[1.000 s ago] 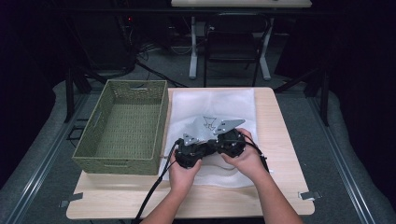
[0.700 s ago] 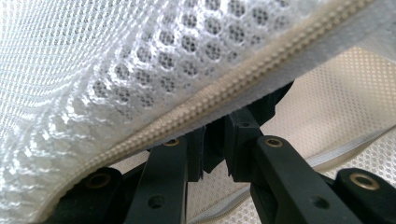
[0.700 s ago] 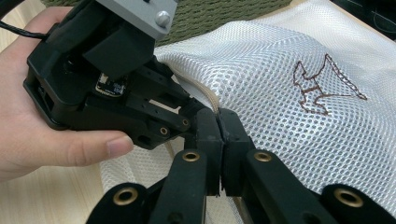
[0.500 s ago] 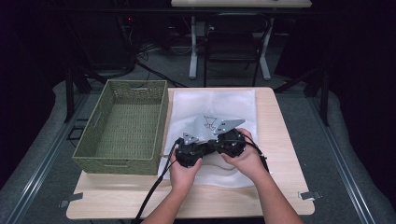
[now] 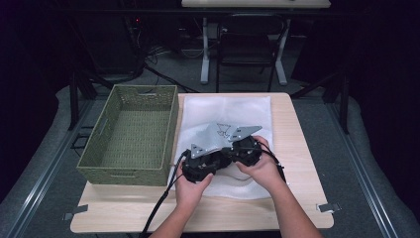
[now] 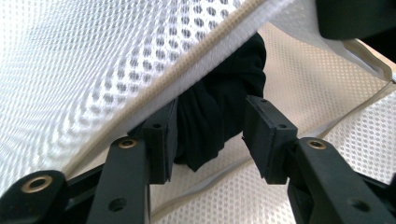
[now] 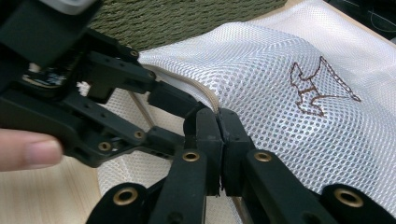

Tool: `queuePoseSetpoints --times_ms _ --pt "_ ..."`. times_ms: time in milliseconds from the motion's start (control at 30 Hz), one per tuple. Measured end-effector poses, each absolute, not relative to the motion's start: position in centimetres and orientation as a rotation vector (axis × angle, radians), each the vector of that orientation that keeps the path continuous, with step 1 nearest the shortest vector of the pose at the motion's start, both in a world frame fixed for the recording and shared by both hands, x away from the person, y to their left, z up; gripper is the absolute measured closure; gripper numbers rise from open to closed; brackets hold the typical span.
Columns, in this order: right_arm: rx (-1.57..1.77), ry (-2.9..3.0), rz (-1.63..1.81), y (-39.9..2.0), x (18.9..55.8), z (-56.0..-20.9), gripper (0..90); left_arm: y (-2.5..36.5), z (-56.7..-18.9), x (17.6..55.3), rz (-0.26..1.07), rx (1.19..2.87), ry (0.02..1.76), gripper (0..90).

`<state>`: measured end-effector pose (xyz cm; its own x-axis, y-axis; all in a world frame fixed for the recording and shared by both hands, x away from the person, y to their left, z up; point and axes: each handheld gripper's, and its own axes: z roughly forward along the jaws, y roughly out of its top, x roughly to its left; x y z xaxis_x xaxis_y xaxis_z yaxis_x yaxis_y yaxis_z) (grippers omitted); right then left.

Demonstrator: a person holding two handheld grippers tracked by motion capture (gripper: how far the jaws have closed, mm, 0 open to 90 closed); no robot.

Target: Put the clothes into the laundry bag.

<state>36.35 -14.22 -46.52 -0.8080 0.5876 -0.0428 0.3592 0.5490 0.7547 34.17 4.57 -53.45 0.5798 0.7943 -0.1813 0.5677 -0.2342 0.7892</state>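
High view: white mesh laundry bag [image 5: 225, 111] flat on wooden table [image 5: 297, 148], just right of green woven basket [image 5: 129, 134]. Left gripper [image 6: 210, 133]: jaws have just been opening, now parted around black cloth [image 6: 219, 107] inside the bag's mouth, pads not pressing it. Right gripper [image 7: 218, 128]: jaws clamped on the bag's zipper edge [image 7: 205, 95], holding it raised

Both forearms are showing bare. Each black tool [image 5: 200, 166] is carrying a grey three-cornered plate, brass-ringed pivot screws on its jaws, and a trailing black cable [image 5: 161, 208].
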Motion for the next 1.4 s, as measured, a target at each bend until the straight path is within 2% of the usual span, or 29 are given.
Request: queuePoseSetpoints --times_ms 433,600,633,800,967,1400 --pt "0.786 2.496 1.120 -14.3 36.3 -46.4 89.1 4.5 -55.5 33.4 0.296 1.978 1.112 53.5" --pt "0.782 2.498 1.118 -14.2 36.3 -46.5 89.1 4.1 -56.4 33.7 0.324 2.008 1.125 54.0" --pt "0.779 2.498 1.117 -14.2 36.3 -46.5 89.1 4.1 -56.6 33.8 0.327 2.015 1.130 55.4" --pt "0.777 2.501 1.116 -14.2 36.3 -46.5 89.1 3.9 -56.8 34.0 0.330 2.024 1.137 74.9" --pt "0.777 2.503 1.116 -14.1 36.2 -46.5 89.1 4.0 -56.7 34.2 0.313 2.011 1.117 88.8" --pt "0.778 2.507 1.114 -14.1 36.1 -46.5 89.1 3.4 -56.0 35.3 0.315 1.986 1.125 89.3"
